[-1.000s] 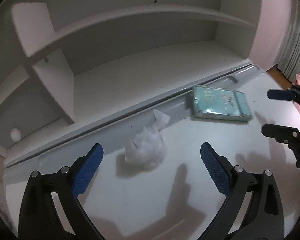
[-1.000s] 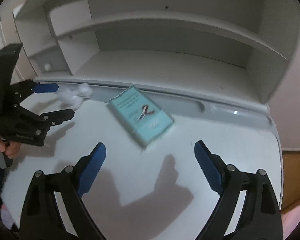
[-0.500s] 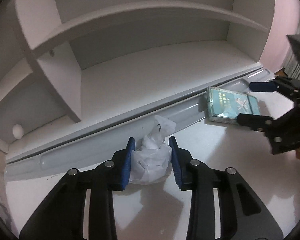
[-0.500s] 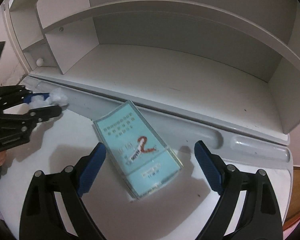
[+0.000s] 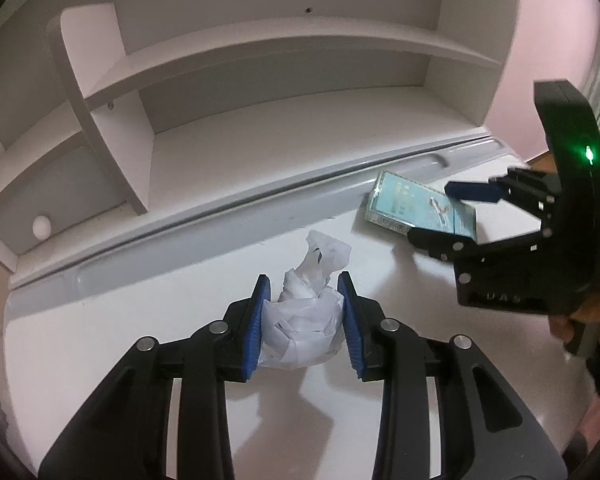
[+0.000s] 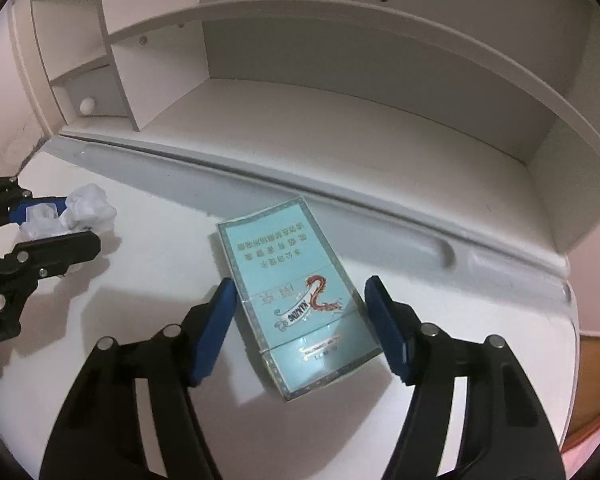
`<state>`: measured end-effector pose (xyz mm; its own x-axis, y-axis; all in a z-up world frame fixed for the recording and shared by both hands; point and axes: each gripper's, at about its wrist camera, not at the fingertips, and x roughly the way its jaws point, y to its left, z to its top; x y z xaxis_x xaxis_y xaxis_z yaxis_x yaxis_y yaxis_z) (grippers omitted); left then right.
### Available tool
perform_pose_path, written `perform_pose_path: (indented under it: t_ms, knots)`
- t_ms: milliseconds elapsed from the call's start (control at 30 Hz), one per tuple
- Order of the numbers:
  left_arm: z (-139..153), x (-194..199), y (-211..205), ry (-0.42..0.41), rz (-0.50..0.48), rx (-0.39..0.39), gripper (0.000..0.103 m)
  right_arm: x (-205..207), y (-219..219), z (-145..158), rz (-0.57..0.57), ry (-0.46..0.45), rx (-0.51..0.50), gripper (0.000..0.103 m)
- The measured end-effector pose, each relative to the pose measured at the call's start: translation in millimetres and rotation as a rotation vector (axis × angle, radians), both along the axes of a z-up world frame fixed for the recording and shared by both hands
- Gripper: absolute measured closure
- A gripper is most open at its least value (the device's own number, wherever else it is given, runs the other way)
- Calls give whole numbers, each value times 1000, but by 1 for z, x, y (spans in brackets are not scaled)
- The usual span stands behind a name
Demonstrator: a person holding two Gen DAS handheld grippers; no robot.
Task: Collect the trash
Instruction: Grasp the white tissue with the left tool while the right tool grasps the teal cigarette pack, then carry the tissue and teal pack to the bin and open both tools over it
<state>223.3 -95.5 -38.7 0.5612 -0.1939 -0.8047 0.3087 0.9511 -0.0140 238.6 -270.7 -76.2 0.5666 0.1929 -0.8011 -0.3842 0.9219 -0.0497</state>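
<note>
Left tongs (image 5: 302,322) pinch the crumpled tissue (image 5: 304,320) near the desk (image 5: 100,360) rear edge; right tongs (image 6: 302,330) are closing astride the cigarette pack (image 6: 296,304), untouched. Disposal of both apparently remains.

In the left wrist view we find the crumpled paper wad (image 5: 302,320) at lower centre on the desk top (image 5: 100,360), between the pads of the left gripper (image 5: 303,308). The flat pack (image 5: 416,208) lies at right centre on the same surface, just before the grooved ledge (image 5: 228,220) that crosses the frame. Behind that ledge stands the shelf unit (image 5: 260,128), filling the upper half. In the right wrist view we see the pack at centre, between the right gripper (image 6: 300,312) fingers, the wad at far left.
</note>
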Motion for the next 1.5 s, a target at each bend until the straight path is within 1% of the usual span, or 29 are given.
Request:
perform_pose_path:
  t_ms: [100,167,233,300,367,400,433,467,533,600,667,767,867,933,967,1033,1100,1133,1200,1333,1433,1500]
  knots:
    - [5,-21,-22,-9,-38,-13,69,-33,-28,11,-58,-21,27,39]
    - [8,-38,-44,-14,-82,-21,69,-58,-56,20,-114,-34,51,39]
    - [17,-52,-58,-21,-128,-28,69,-94,-92,29,-197,-55,75,39]
    - [21,-73,-89,-33,-200,-33,69,-137,-132,34,-285,-77,108,39]
    - [23,-96,-129,-42,-283,-38,69,-169,-160,37,-360,-96,119,39]
    - [24,-105,-145,-44,-317,-41,69,-198,-186,38,-426,-113,124,39]
    - [24,-113,-159,-45,-348,-44,69,-215,-203,38,-469,-121,127,39]
    - [23,-128,-183,-44,-402,-51,69,-241,-227,38,-537,-132,135,39]
    - [23,-146,-214,-37,-471,-64,69,-281,-259,32,-643,-146,144,39]
    - [23,-172,-255,-35,-569,-78,69,-325,-295,24,-768,-152,138,39]
    - [23,-198,-293,-35,-660,-86,69,-363,-326,12,-871,-142,156,39]
    - [19,-240,-349,-38,-811,-96,69,-405,-360,-7,-986,-119,171,39]
    - [4,-278,-396,-36,-937,-102,69,-445,-391,-37,-1092,-77,180,39]
    - [-16,-298,-426,13,-998,-90,69,-458,-401,-59,-1139,-46,205,39]
    - [-23,-305,-434,27,-1015,-85,69,-466,-409,-73,-1167,-22,221,39]
    - [-45,-317,-454,41,-1053,-65,69,-472,-418,-95,-1195,15,246,39]
    - [-63,-321,-469,49,-1077,-37,69,-477,-429,-120,-1218,59,274,39]
    - [-75,-323,-477,63,-1087,-27,69,-477,-432,-128,-1224,73,284,39]
    - [-92,-323,-493,97,-1092,-14,69,-473,-439,-149,-1235,106,303,39]
    - [-127,-315,-516,199,-1075,8,69,-471,-446,-181,-1241,150,321,39]
    - [-147,-316,-530,234,-1065,23,69,-466,-453,-198,-1241,174,337,39]
    - [-156,-314,-535,244,-1061,35,69,-463,-461,-209,-1242,189,349,39]
